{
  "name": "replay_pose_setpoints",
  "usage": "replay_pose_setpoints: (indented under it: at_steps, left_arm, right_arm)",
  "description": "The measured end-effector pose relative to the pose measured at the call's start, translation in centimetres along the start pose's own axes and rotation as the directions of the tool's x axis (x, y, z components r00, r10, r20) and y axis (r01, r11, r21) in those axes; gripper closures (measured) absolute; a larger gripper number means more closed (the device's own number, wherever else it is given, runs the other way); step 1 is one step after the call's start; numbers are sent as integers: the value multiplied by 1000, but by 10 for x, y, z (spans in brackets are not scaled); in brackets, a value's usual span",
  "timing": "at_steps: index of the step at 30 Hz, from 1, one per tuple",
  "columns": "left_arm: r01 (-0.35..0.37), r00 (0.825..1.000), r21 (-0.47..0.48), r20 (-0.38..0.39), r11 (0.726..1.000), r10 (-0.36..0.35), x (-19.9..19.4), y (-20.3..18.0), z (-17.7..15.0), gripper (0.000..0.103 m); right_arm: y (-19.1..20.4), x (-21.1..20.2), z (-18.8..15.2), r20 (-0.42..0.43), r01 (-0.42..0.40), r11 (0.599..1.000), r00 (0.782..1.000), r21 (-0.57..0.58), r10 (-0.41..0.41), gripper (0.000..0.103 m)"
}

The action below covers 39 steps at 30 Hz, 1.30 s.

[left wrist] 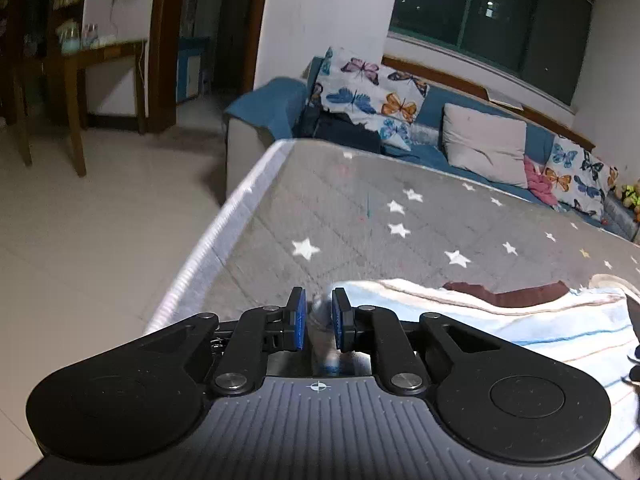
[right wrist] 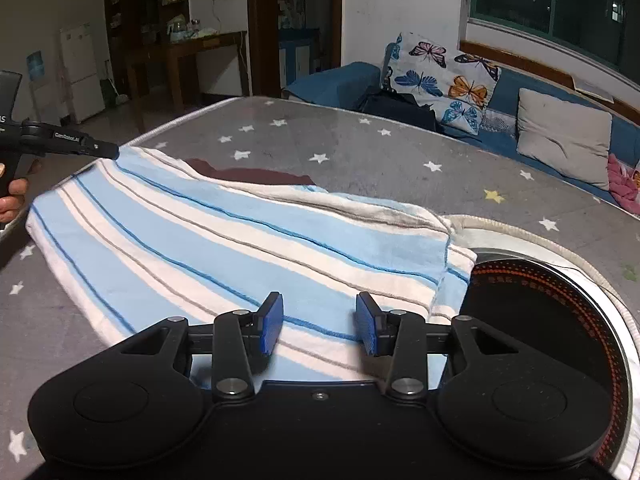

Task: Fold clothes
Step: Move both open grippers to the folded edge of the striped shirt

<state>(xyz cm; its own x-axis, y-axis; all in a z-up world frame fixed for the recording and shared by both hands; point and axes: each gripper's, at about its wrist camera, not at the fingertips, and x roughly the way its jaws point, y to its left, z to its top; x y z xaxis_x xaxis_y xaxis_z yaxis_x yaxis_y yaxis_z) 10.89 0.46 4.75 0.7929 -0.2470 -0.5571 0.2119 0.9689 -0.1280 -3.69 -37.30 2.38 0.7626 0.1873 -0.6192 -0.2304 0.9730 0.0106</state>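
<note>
Left wrist view: my left tongs pinch a corner of the striped garment at the bed's left edge (blurred there); my right tongs hover released above it.

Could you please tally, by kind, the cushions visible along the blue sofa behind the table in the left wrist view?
Butterfly-print cushions: 2
Plain beige cushions: 1
Total: 3
</note>
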Motion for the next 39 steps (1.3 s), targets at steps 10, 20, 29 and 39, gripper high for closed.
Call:
replay_pose_setpoints:
  at_steps: [10,20,29,39]
  left_arm:
    - [142,990,194,-8,971,-144,-61,-51,-38,89]
    - [102,993,191,-81,976,-88,-49,-42,-78,86]
    - [120,992,173,-49,978,-113,-61,-47,-66,81]
    - [126,990,184,-86,975,-111,-55,-40,-69,79]
  right_arm:
    - [14,-27,-18,5,-1,1000,1000,-2,1,60]
    - [10,-25,-34,-31,18,1000,999,16,-17,60]
    - [2,-19,-25,-34,13,999,999,35,-12,60]
    - [-10,-10,-14,-35,19,998,999,59,-17,59]
